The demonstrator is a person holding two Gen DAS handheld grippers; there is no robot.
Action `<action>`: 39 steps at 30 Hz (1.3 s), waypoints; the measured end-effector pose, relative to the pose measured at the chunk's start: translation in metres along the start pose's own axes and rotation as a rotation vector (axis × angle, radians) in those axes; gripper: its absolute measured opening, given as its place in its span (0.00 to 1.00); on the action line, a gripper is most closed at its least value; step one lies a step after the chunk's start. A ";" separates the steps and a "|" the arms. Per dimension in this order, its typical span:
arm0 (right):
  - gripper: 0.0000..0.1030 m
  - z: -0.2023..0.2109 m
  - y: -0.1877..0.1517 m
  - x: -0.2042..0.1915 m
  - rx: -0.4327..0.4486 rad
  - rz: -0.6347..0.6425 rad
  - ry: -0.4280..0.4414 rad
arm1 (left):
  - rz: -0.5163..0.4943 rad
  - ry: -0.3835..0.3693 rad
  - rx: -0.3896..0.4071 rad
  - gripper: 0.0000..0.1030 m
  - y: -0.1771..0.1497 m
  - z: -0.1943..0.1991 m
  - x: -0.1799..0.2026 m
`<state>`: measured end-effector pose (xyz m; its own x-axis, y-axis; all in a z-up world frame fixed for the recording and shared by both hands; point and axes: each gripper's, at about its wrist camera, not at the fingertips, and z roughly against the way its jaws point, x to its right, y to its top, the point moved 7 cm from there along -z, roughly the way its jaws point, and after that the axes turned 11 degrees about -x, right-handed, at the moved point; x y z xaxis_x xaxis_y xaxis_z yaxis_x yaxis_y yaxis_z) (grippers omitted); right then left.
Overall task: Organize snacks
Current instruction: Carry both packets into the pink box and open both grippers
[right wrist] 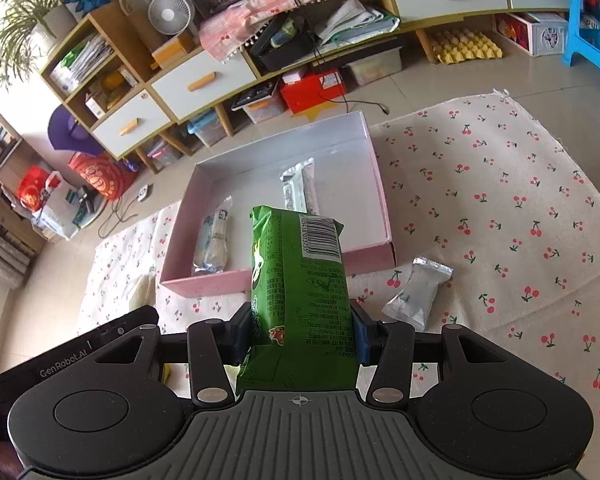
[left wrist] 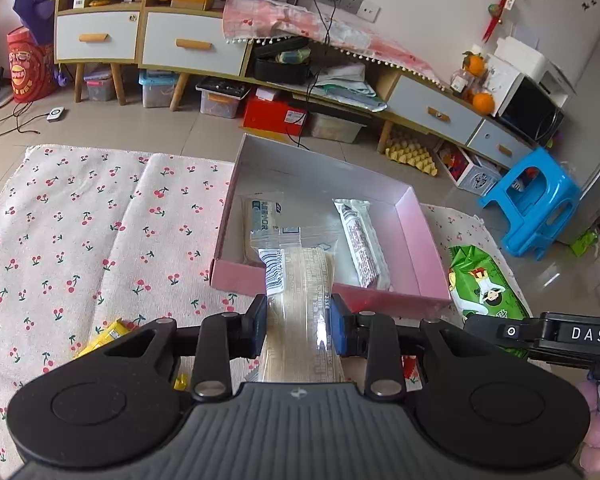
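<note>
Clamped between the pads of the left gripper (left wrist: 298, 326): a clear-wrapped pale biscuit pack (left wrist: 300, 304), pinched across its width, front end hanging out toward the near wall of the pink box (left wrist: 236, 280). Clamped likewise in the right gripper (right wrist: 298, 330): a green snack bag (right wrist: 300, 280), barcode end forward, raised just short of the same box. Already lying on the box floor, well apart: a clear cracker pack (left wrist: 262, 224) on the left side and a white-wrapped bar (left wrist: 360, 240) on the right. Still out on the cherry-print cloth (left wrist: 80, 220): a silver pouch (right wrist: 416, 292) just beside the box's near right corner, plus a yellow wrapper (left wrist: 104, 336) mostly hidden under the left gripper.

Likely troubles, judged from this: slippery film sliding out of a narrow pinch on a tilt; the floppy front end of either pack catching the near wall and nudging the light box; both grippers converging on one box and knocking together; a drop landing across the two packs inside, leaving a heap, not rows; soft contents crushed by too hard a squeeze
</note>
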<state>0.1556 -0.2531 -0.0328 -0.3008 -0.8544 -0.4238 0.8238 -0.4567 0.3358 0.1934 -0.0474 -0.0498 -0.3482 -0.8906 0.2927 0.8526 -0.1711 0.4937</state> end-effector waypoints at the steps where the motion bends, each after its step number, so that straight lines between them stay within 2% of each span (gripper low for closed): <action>1: 0.45 -0.001 0.005 0.003 0.000 -0.018 0.002 | 0.006 0.002 0.002 0.28 0.004 -0.002 -0.001; 8: 0.45 -0.016 0.038 0.020 0.002 -0.100 0.034 | 0.009 0.012 0.004 0.28 0.026 -0.019 -0.001; 14: 0.45 -0.036 0.066 0.020 0.023 -0.063 0.049 | -0.028 0.001 0.026 0.28 0.045 -0.040 0.011; 18: 0.45 -0.052 0.080 0.017 0.031 -0.013 0.006 | -0.042 -0.011 0.027 0.28 0.054 -0.058 0.019; 25: 0.45 -0.084 0.101 0.015 0.032 0.071 -0.076 | -0.086 0.028 -0.006 0.28 0.056 -0.089 0.020; 39: 0.45 -0.113 0.115 0.014 0.034 0.122 -0.109 | -0.098 0.077 -0.025 0.28 0.063 -0.107 0.010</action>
<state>0.3004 -0.2897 -0.0953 -0.2511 -0.9251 -0.2849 0.8414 -0.3541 0.4083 0.2853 -0.1118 -0.1035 -0.4004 -0.8985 0.1802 0.8256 -0.2684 0.4964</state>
